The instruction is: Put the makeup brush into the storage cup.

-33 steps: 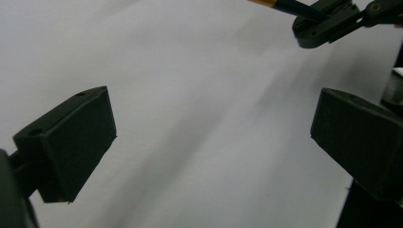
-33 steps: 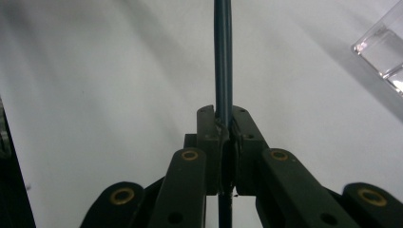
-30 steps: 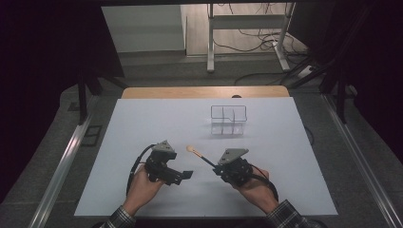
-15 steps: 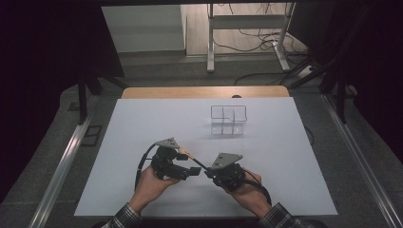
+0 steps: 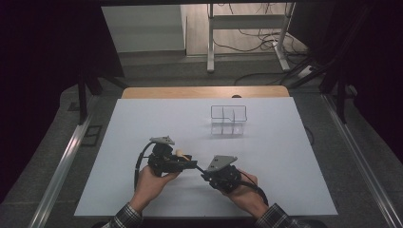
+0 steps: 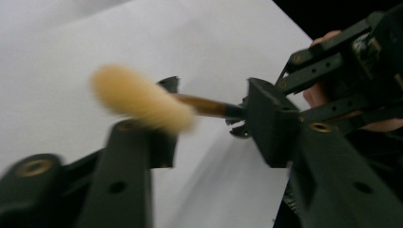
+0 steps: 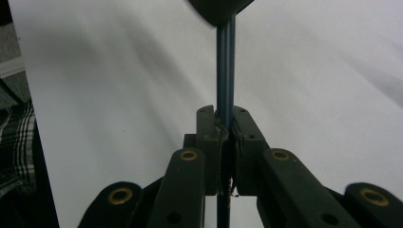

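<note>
On the white table [image 5: 285, 156] the right gripper [image 5: 204, 173] pinches a light, thin brush [image 6: 142, 99] by its stiff handle, and the left gripper [image 5: 192, 164], jaws just closing, nears its soft tip

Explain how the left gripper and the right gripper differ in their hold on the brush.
The right gripper is shut on the thin handle of the brush. The left gripper has just been closing, but its jaws stand apart around the bristle head and do not plainly press it. Both are black, hand-held, and meet at the brush above the white table.
</note>
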`<action>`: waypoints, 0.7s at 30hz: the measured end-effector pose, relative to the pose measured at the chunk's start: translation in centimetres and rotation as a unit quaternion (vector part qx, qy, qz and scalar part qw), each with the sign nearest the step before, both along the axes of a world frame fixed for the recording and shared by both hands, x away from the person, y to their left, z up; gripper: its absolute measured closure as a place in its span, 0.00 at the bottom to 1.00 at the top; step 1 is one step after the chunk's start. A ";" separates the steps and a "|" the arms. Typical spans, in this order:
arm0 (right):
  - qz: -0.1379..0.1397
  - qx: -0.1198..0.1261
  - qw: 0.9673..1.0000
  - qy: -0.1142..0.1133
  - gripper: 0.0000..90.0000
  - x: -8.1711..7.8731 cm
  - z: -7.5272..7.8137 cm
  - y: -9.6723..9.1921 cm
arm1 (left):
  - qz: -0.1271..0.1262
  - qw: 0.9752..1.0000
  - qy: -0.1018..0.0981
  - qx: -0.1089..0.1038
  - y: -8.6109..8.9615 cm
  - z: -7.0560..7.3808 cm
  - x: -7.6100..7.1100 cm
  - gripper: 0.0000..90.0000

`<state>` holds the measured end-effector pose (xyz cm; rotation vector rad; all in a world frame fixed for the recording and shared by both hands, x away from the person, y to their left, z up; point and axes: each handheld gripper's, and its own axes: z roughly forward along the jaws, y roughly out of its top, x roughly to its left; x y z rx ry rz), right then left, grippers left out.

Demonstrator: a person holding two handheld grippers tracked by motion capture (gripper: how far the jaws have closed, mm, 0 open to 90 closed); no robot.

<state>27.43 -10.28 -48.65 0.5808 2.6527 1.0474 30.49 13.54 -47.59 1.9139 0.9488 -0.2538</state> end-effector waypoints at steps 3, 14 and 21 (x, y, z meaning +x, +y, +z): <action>0.003 -0.015 1.000 0.000 0.93 0.0 -0.4 0.2 | -0.020 0.998 0.021 -0.054 0.3 -0.2 0.1 0.85; -0.001 0.006 0.999 0.034 0.51 0.7 0.0 -0.1 | -0.017 1.000 -0.022 0.004 -0.5 0.6 -0.5 0.92; -0.005 0.031 0.999 0.044 0.45 1.0 0.3 -0.1 | -0.029 0.999 -0.032 0.026 -1.6 0.8 -0.9 0.92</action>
